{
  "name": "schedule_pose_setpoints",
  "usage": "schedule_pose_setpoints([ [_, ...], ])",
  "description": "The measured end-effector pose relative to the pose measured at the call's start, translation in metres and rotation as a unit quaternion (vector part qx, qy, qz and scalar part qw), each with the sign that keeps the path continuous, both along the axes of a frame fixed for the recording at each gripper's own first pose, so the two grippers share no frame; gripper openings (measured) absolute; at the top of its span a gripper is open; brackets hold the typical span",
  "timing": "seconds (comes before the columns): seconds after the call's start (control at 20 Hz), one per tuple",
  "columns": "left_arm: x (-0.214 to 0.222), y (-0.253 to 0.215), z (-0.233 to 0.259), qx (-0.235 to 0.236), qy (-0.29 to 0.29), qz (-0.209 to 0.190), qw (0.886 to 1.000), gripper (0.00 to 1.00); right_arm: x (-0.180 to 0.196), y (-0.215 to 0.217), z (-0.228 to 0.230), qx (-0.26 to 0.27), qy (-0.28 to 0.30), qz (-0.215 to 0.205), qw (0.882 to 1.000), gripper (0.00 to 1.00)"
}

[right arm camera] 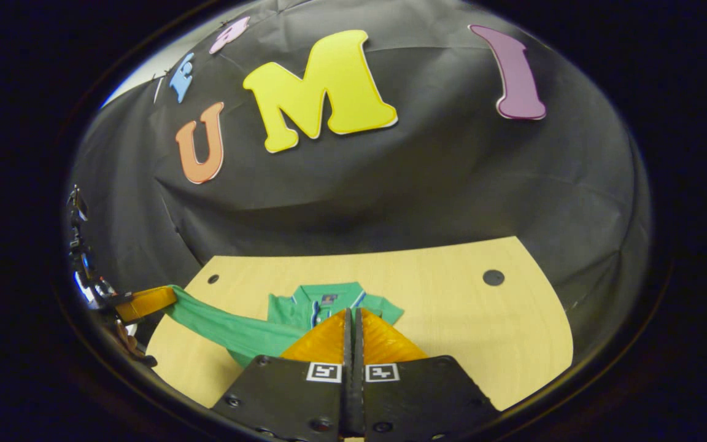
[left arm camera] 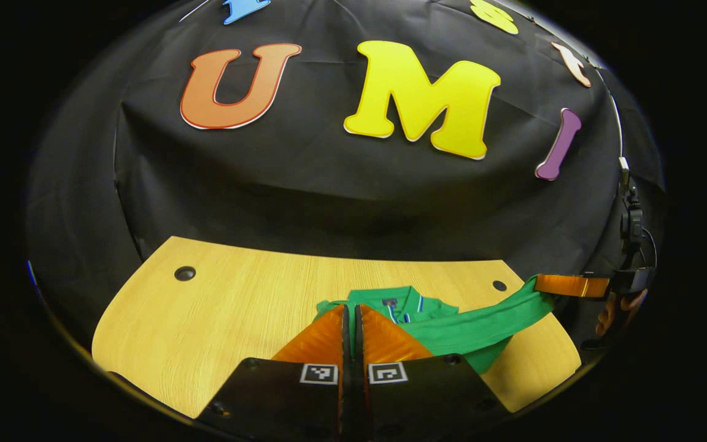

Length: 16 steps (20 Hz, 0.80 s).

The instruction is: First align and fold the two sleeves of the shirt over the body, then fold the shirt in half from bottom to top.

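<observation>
The left gripper (left arm camera: 352, 319) has its fingers pressed together on the green polo shirt (left arm camera: 433, 313), which lies just ahead of its tips on the wooden table (left arm camera: 218, 307); off to its right the right gripper (left arm camera: 571, 285) pinches a stretched sleeve (left arm camera: 494, 319); from the right gripper view its fingers meet over the fabric, collar (right arm camera: 329, 293) beyond.
</observation>
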<state>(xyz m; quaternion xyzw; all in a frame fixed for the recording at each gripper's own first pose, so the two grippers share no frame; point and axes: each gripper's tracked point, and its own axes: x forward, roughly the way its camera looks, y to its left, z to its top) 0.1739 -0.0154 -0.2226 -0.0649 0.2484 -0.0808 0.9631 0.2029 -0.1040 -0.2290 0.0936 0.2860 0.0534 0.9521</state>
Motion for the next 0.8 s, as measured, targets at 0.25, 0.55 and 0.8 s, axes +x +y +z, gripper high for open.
schedule_pose_setpoints([
  [0.25, 0.063, -0.001, -0.002, -0.005, -0.018, 0.01, 1.0, 0.06, 0.067, -0.001, -0.003, 0.004, -0.01, -0.005, 1.0, 0.0],
  [0.55, 0.106, -0.008, -0.05, 0.008, 0.003, 0.01, 1.0, 0.06, 0.123, -0.004, -0.038, -0.002, -0.001, -0.003, 1.0, 0.0],
  [0.8, 0.124, -0.01, -0.097, 0.003, 0.028, 0.017, 0.999, 0.06, 0.137, -0.006, -0.083, -0.023, 0.018, 0.002, 1.0, 0.0],
])
